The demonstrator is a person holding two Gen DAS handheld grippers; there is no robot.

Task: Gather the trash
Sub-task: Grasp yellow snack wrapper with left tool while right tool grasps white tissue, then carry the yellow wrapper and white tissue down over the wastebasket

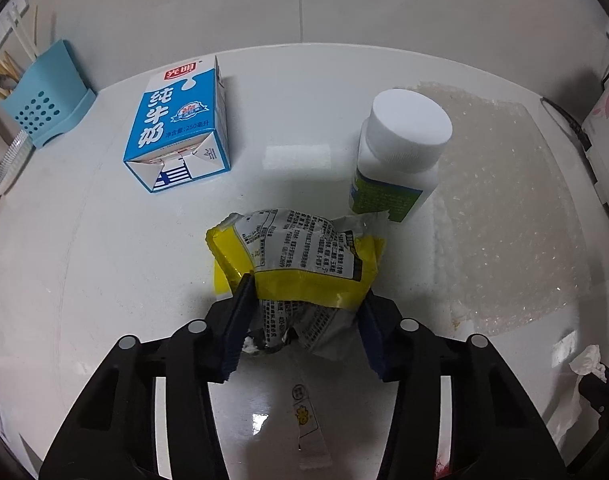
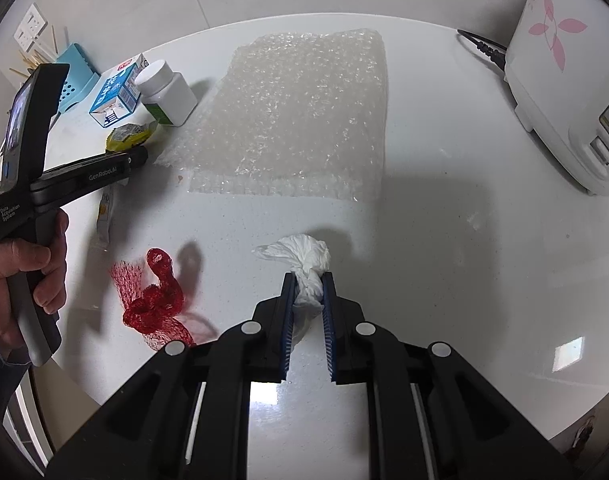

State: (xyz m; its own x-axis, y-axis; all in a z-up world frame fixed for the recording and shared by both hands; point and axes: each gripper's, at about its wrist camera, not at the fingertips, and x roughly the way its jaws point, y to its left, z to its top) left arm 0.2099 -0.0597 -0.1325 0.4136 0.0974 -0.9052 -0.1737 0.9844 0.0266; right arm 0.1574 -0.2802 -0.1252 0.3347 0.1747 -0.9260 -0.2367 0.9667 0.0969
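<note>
My left gripper (image 1: 306,292) is shut on a crumpled yellow and silver snack wrapper (image 1: 300,256) on the white table; the wrapper also shows in the right wrist view (image 2: 128,134). My right gripper (image 2: 308,280) is shut on a twisted white tissue (image 2: 306,260), held just over the table. The tissue also shows at the left wrist view's right edge (image 1: 588,360). A blue milk carton (image 1: 180,124) lies behind the wrapper. A white pill bottle (image 1: 400,152) stands to its right. A bubble wrap sheet (image 2: 296,116) lies flat. A red mesh net (image 2: 152,292) lies left of my right gripper.
A blue utensil holder (image 1: 48,96) stands at the far left by the wall. A white appliance with a pink flower (image 2: 564,80) and its black cord (image 2: 480,46) sit at the far right. A small paper label (image 1: 308,428) lies under my left gripper.
</note>
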